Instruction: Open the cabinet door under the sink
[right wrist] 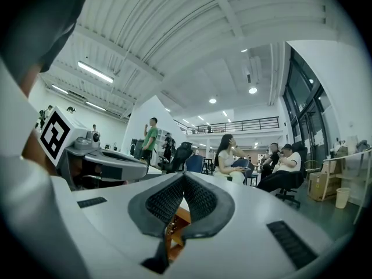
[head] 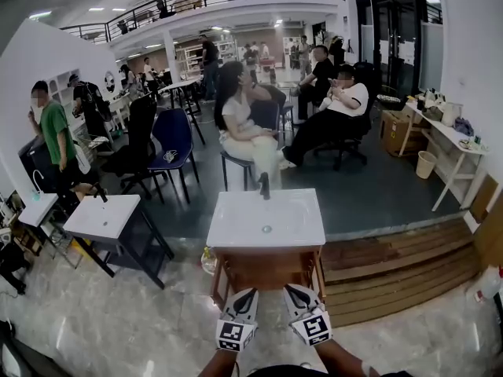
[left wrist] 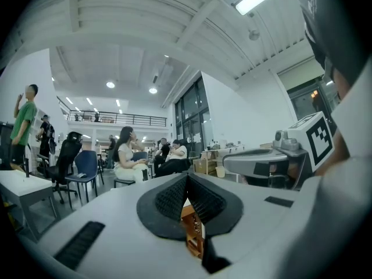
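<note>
Clenched, empty: left tool (head: 248, 295), right tool (head: 294, 290); held level, just short of cabinet door (head: 263, 270) under sink (head: 267, 228). Next, likely: release one tool, find door's free edge, grip squarely, pull slowly along hinge arc.

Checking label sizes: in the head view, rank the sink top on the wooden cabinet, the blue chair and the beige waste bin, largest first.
1. sink top on the wooden cabinet
2. blue chair
3. beige waste bin
Chair and bin stand farther away; this ranks looks only.
</note>
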Motion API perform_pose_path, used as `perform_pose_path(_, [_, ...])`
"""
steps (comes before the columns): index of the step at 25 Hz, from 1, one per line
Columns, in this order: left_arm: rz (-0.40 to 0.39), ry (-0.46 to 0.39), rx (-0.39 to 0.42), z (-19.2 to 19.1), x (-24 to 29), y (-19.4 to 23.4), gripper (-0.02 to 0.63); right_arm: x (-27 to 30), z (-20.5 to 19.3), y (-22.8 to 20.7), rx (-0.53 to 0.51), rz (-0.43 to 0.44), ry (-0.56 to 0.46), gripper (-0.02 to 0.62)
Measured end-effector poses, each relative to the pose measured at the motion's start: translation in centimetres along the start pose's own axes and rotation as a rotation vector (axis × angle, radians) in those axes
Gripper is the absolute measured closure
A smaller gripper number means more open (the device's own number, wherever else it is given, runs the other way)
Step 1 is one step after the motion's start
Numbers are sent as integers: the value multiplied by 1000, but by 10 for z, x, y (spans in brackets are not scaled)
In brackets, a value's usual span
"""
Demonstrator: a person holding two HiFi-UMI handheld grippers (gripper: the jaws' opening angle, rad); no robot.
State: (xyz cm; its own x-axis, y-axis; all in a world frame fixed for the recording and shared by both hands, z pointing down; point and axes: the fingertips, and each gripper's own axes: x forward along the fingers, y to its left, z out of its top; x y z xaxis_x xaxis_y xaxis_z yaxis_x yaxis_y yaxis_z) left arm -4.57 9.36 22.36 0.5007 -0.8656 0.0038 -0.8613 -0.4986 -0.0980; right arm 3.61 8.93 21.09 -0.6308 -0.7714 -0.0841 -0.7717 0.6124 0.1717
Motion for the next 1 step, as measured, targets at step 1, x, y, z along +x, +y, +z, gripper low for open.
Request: perform_pose_path(1, [-2, -1, -1, 0, 0, -1, 584, 0, -1, -1, 0, -3, -4, 571])
